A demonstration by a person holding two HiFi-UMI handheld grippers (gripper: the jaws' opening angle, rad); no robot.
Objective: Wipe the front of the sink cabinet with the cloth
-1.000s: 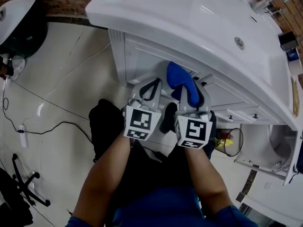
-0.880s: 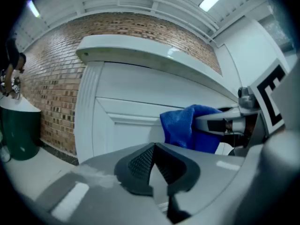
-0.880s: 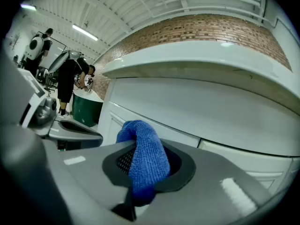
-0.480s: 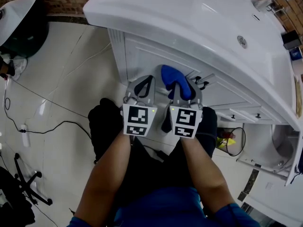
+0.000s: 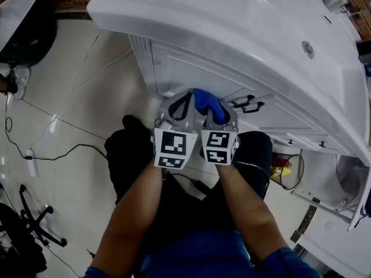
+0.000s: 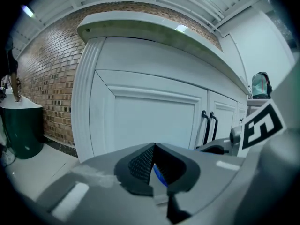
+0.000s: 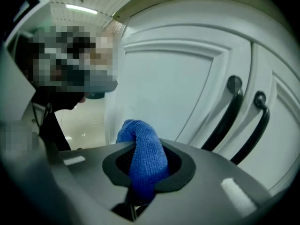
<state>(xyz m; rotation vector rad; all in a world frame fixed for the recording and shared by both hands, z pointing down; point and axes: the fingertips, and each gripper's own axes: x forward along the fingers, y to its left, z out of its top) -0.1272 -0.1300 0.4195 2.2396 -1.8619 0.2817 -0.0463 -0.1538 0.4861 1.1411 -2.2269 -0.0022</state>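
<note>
The white sink cabinet (image 5: 174, 68) stands under a white countertop with a basin. My right gripper (image 5: 215, 110) is shut on a blue cloth (image 5: 204, 99), whose folded end sticks out of the jaws toward the left door panel (image 7: 164, 93). From these views I cannot tell whether the blue cloth (image 7: 143, 156) touches the door. Two black door handles (image 7: 234, 111) lie just right of it. My left gripper (image 5: 181, 106) sits close beside the right one, facing the same door (image 6: 154, 121). Its jaws are shut with nothing held.
A wire waste bin (image 5: 288, 171) stands on the floor at the right. A black cable (image 5: 58, 155) and a white power strip (image 5: 30, 162) lie on the tiles at left. A dark green pedestal basin (image 5: 26, 28) and a chair base (image 5: 29, 225) are further left.
Both grippers have moved left along the cabinet front and closer together. The cloth has gone from beside the door handles to the left door panel.
</note>
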